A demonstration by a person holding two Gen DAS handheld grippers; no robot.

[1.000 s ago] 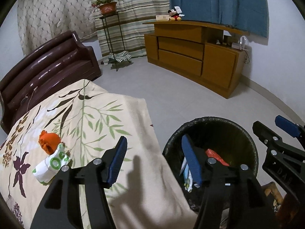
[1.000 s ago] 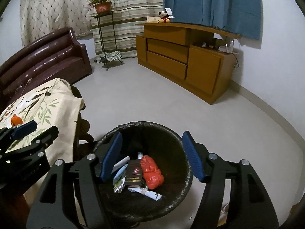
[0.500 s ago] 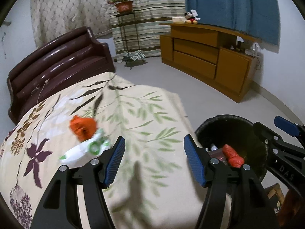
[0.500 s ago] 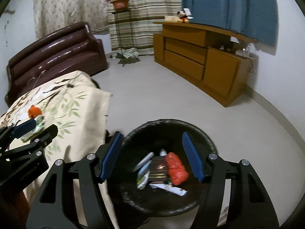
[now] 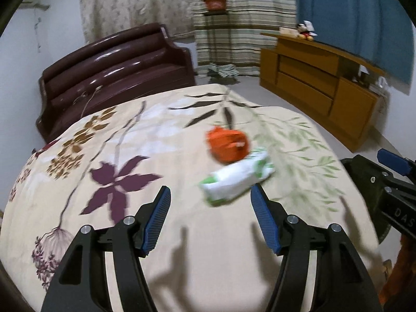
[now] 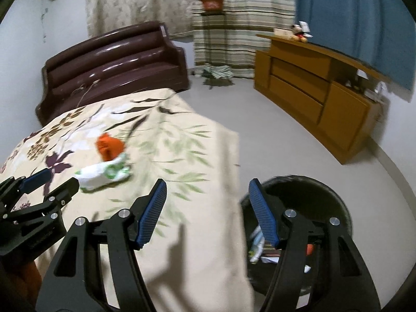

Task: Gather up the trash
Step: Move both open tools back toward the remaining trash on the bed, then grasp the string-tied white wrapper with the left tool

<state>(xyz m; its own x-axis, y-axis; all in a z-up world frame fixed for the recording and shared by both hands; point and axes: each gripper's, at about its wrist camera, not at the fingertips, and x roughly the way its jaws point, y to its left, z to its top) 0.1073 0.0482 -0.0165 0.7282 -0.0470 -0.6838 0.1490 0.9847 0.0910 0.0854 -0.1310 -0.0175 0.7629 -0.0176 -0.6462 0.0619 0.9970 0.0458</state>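
Note:
A crumpled orange wrapper [image 5: 227, 144] and a white-and-green packet [image 5: 238, 179] lie touching on the floral cloth of the table [image 5: 130, 161]. My left gripper [image 5: 210, 208] is open and empty, hovering just short of the packet. In the right wrist view the same orange wrapper [image 6: 109, 147] and packet [image 6: 102, 173] sit to the left. My right gripper [image 6: 206, 204] is open and empty above the table's right edge. Beside it on the floor stands the black trash bin [image 6: 325, 197], with several pieces of trash inside, partly hidden by a finger [image 6: 262, 213].
A dark brown sofa [image 5: 114, 70] stands behind the table. A wooden cabinet [image 6: 312, 96] runs along the right wall under a blue curtain. A plant stand [image 6: 212, 39] stands at the striped curtain. Grey floor [image 6: 260, 130] lies between table and cabinet.
Both grippers swung left from the bin toward the table. The wrapper and packet now lie ahead of my left gripper, and the bin has slid to the right in both views.

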